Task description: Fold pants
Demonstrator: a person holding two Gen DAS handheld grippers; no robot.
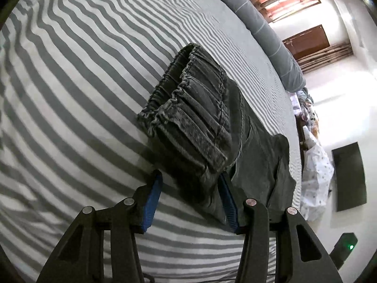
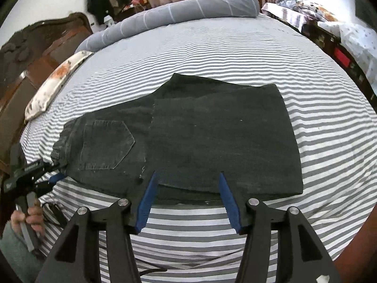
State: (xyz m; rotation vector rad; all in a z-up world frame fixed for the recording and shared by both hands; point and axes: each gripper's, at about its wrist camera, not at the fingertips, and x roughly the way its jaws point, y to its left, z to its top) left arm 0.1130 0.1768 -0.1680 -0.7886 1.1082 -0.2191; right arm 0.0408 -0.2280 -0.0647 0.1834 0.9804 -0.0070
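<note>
Dark grey-black pants [image 2: 212,129] lie folded flat on the striped bed sheet [image 2: 212,47], legs doubled over, back pocket [image 2: 106,143] facing up. In the left wrist view the elastic waistband [image 1: 188,108] bunches up right in front of my left gripper [image 1: 190,184], which is open with its blue pads on either side of the waistband corner. My right gripper [image 2: 187,184] is open at the near edge of the folded legs, pads apart, holding nothing. The left gripper also shows in the right wrist view [image 2: 50,176] at the waistband.
A rolled grey duvet [image 2: 176,11] lies along the far side of the bed. A patterned pillow [image 2: 54,85] lies at the left by the wooden headboard [image 2: 35,54]. A second bed with clothes [image 2: 348,35] stands at the right.
</note>
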